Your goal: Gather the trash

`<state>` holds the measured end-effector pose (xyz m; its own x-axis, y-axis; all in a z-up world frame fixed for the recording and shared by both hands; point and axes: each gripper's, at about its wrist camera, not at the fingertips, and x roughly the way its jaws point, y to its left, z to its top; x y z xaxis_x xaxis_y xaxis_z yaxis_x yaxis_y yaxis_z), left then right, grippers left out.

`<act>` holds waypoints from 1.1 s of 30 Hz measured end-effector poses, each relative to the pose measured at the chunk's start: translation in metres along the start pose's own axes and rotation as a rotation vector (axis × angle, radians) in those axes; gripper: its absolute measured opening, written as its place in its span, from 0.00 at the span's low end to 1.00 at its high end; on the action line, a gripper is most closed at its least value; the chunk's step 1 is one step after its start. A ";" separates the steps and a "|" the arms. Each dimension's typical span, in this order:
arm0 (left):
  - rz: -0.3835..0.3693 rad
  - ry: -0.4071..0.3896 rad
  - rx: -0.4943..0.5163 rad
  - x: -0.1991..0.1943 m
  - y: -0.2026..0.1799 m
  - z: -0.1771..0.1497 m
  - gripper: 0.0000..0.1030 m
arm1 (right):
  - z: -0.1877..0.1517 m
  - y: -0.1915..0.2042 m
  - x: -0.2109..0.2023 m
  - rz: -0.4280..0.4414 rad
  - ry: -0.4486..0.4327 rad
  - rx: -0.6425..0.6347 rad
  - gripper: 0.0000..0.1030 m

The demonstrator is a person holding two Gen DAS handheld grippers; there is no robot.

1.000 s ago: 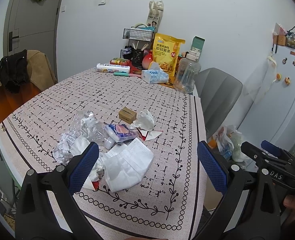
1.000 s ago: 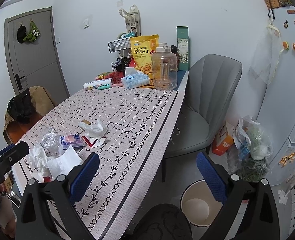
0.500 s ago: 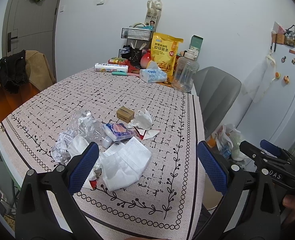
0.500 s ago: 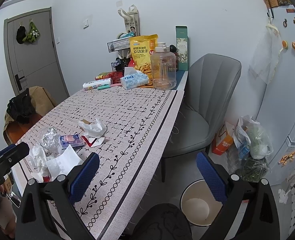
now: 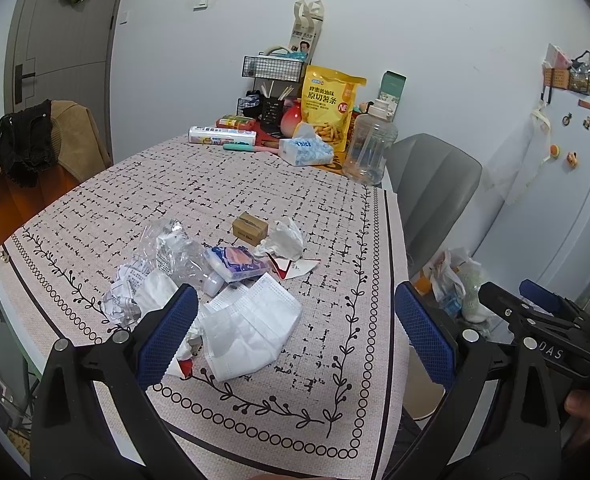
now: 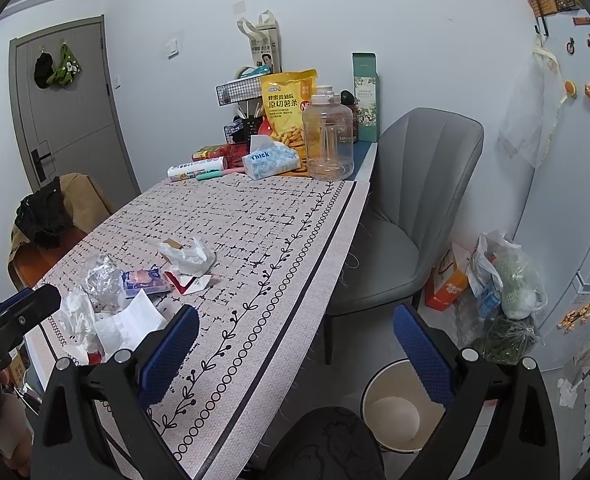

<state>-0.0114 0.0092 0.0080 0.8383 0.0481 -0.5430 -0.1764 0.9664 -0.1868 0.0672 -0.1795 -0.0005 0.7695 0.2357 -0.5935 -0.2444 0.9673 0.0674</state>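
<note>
Trash lies in a heap near the table's front corner: a white face mask (image 5: 251,326), crumpled paper (image 5: 125,294), a crushed clear plastic bottle (image 5: 177,252), a blue and pink packet (image 5: 237,262), a crumpled tissue (image 5: 283,236), a small brown box (image 5: 250,229) and a red and white wrapper (image 5: 295,268). My left gripper (image 5: 295,334) hangs open just in front of the mask, holding nothing. My right gripper (image 6: 295,354) is open over the table's right edge, empty. A white trash bin (image 6: 399,408) stands on the floor below it. The tissue (image 6: 189,256) and packet (image 6: 145,280) show left of the right gripper.
At the table's far end stand a yellow snack bag (image 5: 331,110), a clear jug (image 5: 369,148), a tissue pack (image 5: 305,151) and a wire rack (image 5: 273,70). A grey chair (image 6: 411,200) sits right of the table. Bags (image 6: 507,276) lie on the floor by the fridge (image 5: 567,200).
The left gripper has drawn back slightly from the trash heap, so the table looks a little farther away. The right gripper has barely shifted. Both stay open.
</note>
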 end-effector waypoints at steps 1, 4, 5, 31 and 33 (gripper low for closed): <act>0.000 0.000 -0.001 0.000 0.000 0.000 0.95 | 0.000 0.000 0.000 0.000 0.001 -0.001 0.93; 0.002 0.000 -0.005 0.000 0.001 -0.001 0.95 | -0.002 0.002 0.000 0.004 0.003 -0.004 0.93; 0.002 0.000 -0.006 -0.001 0.002 -0.002 0.95 | -0.001 0.003 0.001 0.005 0.004 -0.006 0.93; 0.089 0.003 -0.158 -0.008 0.096 -0.010 0.94 | -0.008 0.061 0.029 0.191 0.074 -0.115 0.89; 0.095 0.009 -0.162 -0.005 0.100 -0.013 0.92 | -0.010 0.065 0.034 0.211 0.089 -0.118 0.88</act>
<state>-0.0396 0.1029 -0.0185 0.8094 0.1345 -0.5716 -0.3361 0.9043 -0.2632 0.0712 -0.1092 -0.0245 0.6408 0.4172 -0.6445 -0.4653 0.8787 0.1061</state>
